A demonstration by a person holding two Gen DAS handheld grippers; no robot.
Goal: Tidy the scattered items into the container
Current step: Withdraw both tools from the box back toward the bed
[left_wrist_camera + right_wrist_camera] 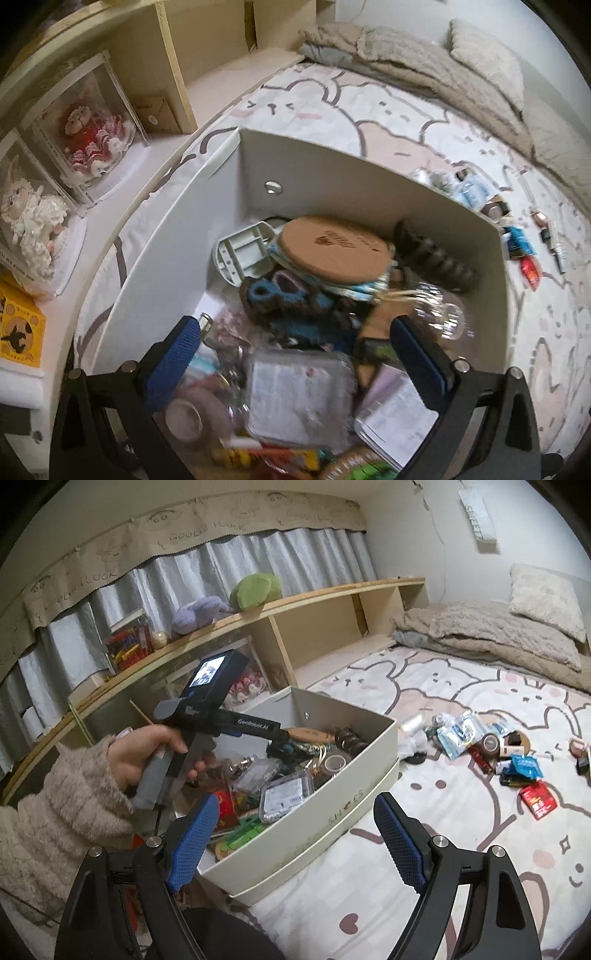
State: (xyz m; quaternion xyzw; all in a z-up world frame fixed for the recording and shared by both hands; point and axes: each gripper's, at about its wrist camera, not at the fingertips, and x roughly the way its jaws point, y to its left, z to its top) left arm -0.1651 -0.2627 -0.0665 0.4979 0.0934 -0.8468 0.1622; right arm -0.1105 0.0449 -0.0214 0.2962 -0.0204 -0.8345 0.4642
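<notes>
L claw (295, 354) hangs over box (325, 794), pads apart, nothing held. R claw (291, 834) also released, empty, at box's near corner. Leftover clutter (491, 753) lies on bed (424, 812) beyond box's far-right side, so R hand nearer; reach fwd-right.

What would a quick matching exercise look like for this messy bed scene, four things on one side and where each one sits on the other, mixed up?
Things:
1. round cork coaster
2. red packet
3. green plush toy
4. beige pillow

Places:
A. on the wooden shelf by the curtain
B. on the folded blanket at the far end of the bed
C. inside the white box, on top of the pile
D. loose on the patterned sheet, outside the box

Pairs: 1-C, 2-D, 3-A, 4-B
</notes>
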